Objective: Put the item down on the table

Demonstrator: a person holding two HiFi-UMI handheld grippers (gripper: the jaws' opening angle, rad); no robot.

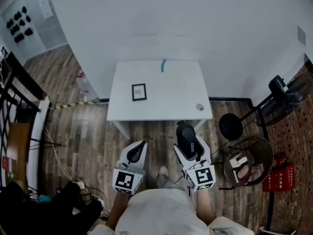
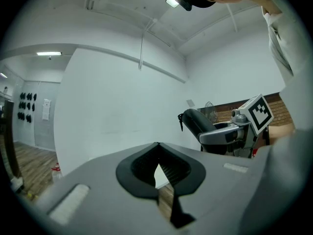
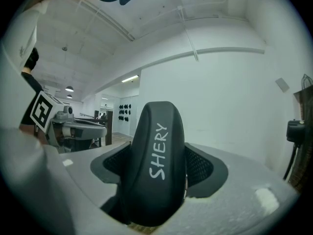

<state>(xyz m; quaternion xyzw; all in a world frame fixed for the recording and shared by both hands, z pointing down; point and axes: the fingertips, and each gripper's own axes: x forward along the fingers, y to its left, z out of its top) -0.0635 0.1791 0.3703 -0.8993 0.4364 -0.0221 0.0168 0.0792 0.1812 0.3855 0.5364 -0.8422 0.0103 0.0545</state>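
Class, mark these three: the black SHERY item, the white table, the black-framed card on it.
black SHERY item (image 3: 155, 163), right gripper view, its lettered face.
white table (image 1: 168, 94), head view, bare top.
black-framed card (image 1: 139, 92), head view, its centre.

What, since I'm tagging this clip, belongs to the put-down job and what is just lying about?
Job: black oval case marked SHERY, right gripper clamping it, white rectangular table.
Lying about: black-framed square card, small teal strip, small grey disc, shut empty left gripper.

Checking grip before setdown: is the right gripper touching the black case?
Touching. Right gripper view shows the right gripper clamping the black case between its pads.
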